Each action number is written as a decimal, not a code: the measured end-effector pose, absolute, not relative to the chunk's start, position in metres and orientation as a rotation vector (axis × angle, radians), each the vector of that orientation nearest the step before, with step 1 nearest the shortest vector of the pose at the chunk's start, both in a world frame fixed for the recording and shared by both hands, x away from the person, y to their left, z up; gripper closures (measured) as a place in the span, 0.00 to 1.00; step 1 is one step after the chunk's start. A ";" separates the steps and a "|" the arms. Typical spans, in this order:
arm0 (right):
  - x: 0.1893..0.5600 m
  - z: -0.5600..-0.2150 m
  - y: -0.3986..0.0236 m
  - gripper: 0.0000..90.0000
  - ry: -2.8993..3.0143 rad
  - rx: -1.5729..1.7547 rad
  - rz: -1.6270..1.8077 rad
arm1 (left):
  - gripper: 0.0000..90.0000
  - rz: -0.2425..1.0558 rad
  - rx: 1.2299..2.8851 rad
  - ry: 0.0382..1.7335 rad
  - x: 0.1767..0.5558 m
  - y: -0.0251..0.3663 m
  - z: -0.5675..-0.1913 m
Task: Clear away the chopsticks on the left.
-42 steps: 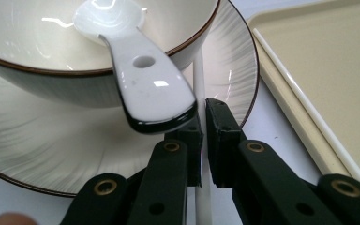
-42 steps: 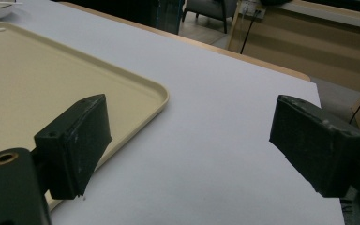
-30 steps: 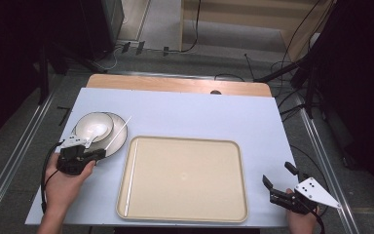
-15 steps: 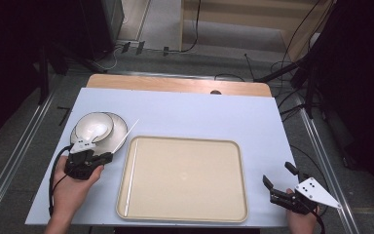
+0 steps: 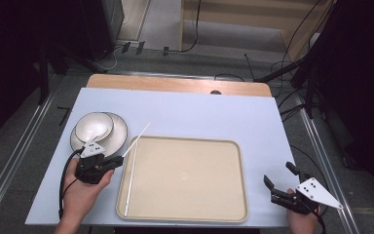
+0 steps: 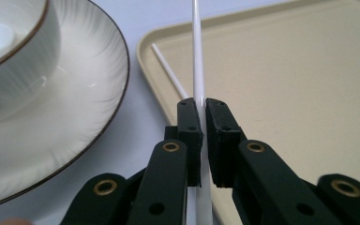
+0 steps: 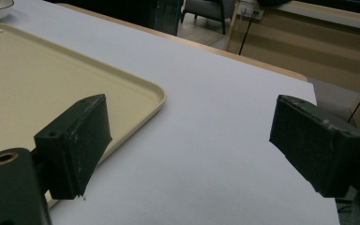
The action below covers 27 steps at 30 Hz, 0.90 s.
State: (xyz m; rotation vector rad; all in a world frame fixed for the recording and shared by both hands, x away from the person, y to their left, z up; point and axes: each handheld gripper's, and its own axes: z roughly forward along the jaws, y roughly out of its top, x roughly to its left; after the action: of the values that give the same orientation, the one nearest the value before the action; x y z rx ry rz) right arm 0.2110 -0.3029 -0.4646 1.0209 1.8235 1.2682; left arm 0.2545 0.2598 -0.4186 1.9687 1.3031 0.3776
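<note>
My left gripper (image 5: 118,160) (image 6: 201,105) is shut on a thin white chopstick (image 5: 139,136) (image 6: 197,47), which points up and away over the tray's left rim. A second white chopstick (image 5: 130,180) (image 6: 168,70) lies inside the beige tray (image 5: 190,195) (image 6: 286,70) along its left edge. Just left of my left gripper a white bowl (image 5: 94,126) (image 6: 14,70) sits on a gold-rimmed white plate (image 5: 119,134) (image 6: 89,84). My right gripper (image 5: 279,174) (image 7: 187,136) stands open over bare table at the front right, with nothing between its jaws.
The tray (image 7: 28,79) takes up the middle front of the pale blue table cover (image 5: 199,117). A wooden strip (image 5: 175,85) runs along the table's far edge. Dark floor with cables lies beyond it.
My left hand has moved right, from in front of the plate to the tray's left rim, carrying the chopstick. The right gripper has stayed put.
</note>
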 end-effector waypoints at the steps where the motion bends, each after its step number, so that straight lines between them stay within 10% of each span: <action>1: 0.211 -0.465 -0.303 0.14 1.824 1.021 1.268 | 0.95 0.372 1.968 1.302 0.254 0.257 -0.419; 27: 0.212 -0.465 -0.303 0.14 1.826 1.016 1.267 | 0.95 0.304 2.023 1.218 0.242 0.206 -0.428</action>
State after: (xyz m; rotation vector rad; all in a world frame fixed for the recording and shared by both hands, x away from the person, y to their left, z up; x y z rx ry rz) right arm 0.2116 -0.3033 -0.4646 1.0159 1.8261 1.2669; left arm 0.2416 0.2065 -0.4278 2.0229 1.2179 0.3039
